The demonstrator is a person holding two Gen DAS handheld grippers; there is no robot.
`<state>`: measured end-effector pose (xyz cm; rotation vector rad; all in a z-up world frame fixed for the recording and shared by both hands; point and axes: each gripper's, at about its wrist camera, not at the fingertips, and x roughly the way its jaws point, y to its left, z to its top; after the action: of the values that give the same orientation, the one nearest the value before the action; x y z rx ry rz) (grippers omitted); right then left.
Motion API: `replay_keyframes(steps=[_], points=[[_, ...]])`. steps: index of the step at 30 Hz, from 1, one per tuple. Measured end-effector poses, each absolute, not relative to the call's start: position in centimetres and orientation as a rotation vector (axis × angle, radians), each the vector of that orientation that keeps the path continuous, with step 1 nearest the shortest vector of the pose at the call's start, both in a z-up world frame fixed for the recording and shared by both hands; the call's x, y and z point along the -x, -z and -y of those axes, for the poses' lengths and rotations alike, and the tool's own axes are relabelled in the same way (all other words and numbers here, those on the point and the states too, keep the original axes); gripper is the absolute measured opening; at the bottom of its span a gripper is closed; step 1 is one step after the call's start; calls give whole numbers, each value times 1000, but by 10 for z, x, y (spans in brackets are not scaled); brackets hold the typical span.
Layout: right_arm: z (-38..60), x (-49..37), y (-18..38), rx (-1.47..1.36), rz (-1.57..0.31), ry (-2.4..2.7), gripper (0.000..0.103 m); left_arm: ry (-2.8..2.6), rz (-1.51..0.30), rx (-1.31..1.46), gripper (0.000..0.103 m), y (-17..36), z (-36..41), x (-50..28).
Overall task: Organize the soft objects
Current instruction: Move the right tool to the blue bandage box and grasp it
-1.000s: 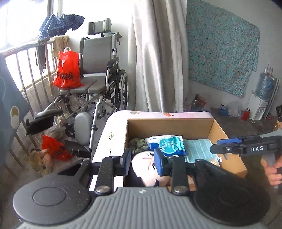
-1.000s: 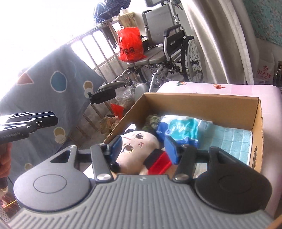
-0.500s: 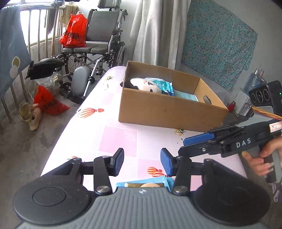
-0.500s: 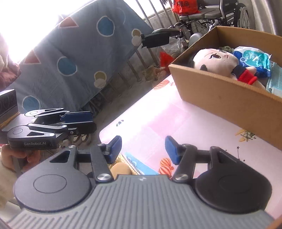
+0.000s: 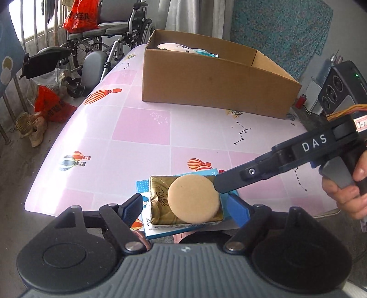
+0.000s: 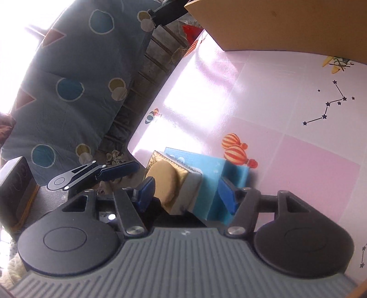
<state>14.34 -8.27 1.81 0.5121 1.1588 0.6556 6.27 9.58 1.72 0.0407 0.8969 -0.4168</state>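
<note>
At the table's near edge lies a stack: a round tan puff [image 5: 192, 198] on a gold tissue pack [image 5: 160, 201] on a blue pack [image 5: 142, 186]. My left gripper [image 5: 184, 209] straddles the stack, jaws opening, pads clear of it. My right gripper [image 6: 186, 193] comes in from the right with jaws opening; the puff [image 6: 162, 181] and blue pack [image 6: 215, 183] sit between its pads, and one fingertip [image 5: 220, 185] is at the puff's rim. The cardboard box [image 5: 206, 75] at the back holds a plush doll [image 5: 174, 47].
The pink patterned table cover [image 5: 137, 128] lies between stack and box. A wheelchair [image 5: 110, 29] with a red bag [image 5: 80, 16], another red bag [image 5: 50, 103] and shoes [image 5: 32, 128] are left of the table. A blue spotted sheet [image 6: 68, 80] hangs at the railing.
Both grippers pulled back from above the box and dropped to the stack at the near edge. The doll stays in the box. The left jaws have spread much wider.
</note>
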Motion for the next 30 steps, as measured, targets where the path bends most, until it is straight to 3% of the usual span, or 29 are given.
replay_keyframes(steps=[3, 6, 16, 30], points=[[83, -143, -9, -555, -1172, -635, 62, 424, -898, -49, 84, -12, -89, -61], [81, -144, -3, -598, -1190, -656, 63, 404, -910, -96, 75, -5, -80, -61], [68, -173, -13, -500, -1111, -643, 63, 413, -903, -61, 74, -7, -69, -95], [121, -199, -3, -609, -1058, -504, 63, 406, -915, -110, 75, 18, -43, -159]])
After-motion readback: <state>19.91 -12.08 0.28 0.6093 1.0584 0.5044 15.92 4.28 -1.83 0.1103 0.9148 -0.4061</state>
